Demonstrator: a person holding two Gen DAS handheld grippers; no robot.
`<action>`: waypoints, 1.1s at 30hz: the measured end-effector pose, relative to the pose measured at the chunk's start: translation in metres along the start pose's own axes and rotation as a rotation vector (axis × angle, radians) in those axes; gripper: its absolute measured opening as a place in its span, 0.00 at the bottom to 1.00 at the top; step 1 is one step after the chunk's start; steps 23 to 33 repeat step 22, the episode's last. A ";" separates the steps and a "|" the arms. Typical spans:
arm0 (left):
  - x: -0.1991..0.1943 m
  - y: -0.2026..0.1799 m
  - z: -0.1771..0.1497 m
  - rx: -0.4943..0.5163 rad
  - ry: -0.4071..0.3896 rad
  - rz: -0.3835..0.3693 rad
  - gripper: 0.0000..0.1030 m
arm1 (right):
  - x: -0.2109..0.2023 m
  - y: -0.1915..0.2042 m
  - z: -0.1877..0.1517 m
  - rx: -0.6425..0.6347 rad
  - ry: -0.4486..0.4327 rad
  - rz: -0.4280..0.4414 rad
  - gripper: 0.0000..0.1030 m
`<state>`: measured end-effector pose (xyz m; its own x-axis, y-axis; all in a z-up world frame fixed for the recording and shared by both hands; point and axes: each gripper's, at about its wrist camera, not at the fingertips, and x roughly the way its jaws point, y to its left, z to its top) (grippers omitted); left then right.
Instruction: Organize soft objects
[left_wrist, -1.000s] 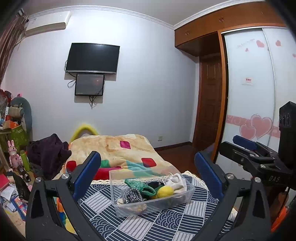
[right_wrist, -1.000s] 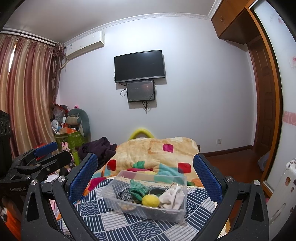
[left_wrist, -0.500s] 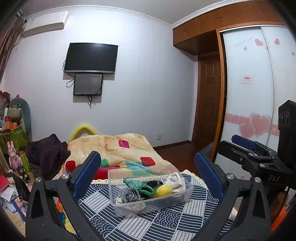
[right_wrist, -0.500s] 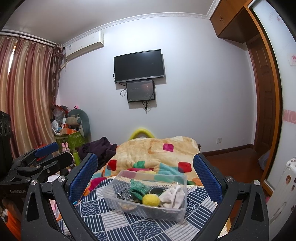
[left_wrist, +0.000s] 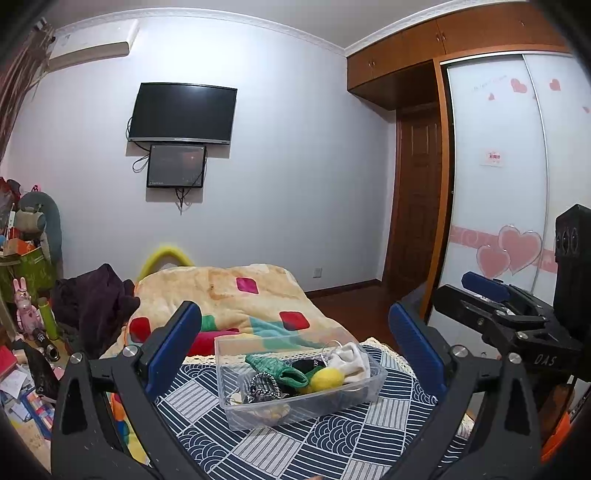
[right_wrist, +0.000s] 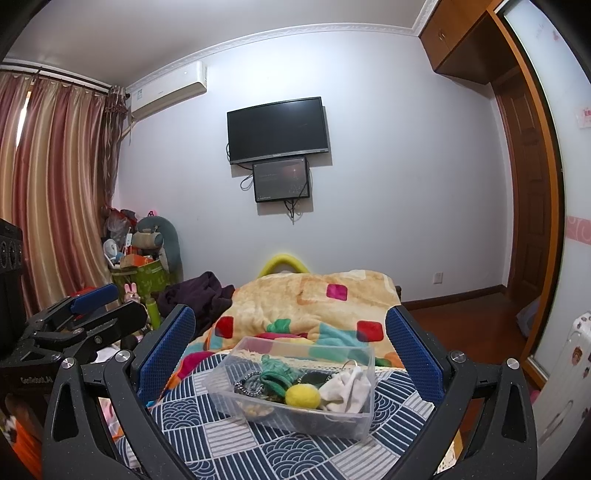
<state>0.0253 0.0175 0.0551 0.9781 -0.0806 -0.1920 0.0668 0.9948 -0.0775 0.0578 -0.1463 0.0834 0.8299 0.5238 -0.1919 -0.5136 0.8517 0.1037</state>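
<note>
clear bin (left_wrist: 295, 408), yellow ball (left_wrist: 327, 378), white cloth (left_wrist: 351, 360)

A home bedroom: blanket-covered bed (left_wrist: 229, 295), wall-mounted TV (left_wrist: 183, 112), wardrobe (left_wrist: 513, 177), curtains (right_wrist: 48, 192), air conditioner (right_wrist: 168, 88).

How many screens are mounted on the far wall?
2: the large black TV high on the wall, and the smaller monitor directly below it, cables hanging underneath. None appears hidden.
</note>
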 end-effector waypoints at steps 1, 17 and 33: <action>0.001 0.000 0.000 0.002 0.003 -0.006 1.00 | 0.000 0.000 -0.001 0.000 0.003 0.001 1.00; 0.004 -0.002 -0.002 0.005 0.015 -0.009 1.00 | 0.001 0.002 0.000 0.005 0.009 0.000 1.00; 0.006 0.002 -0.002 -0.012 0.021 -0.001 1.00 | 0.002 0.002 0.000 0.010 0.009 0.002 1.00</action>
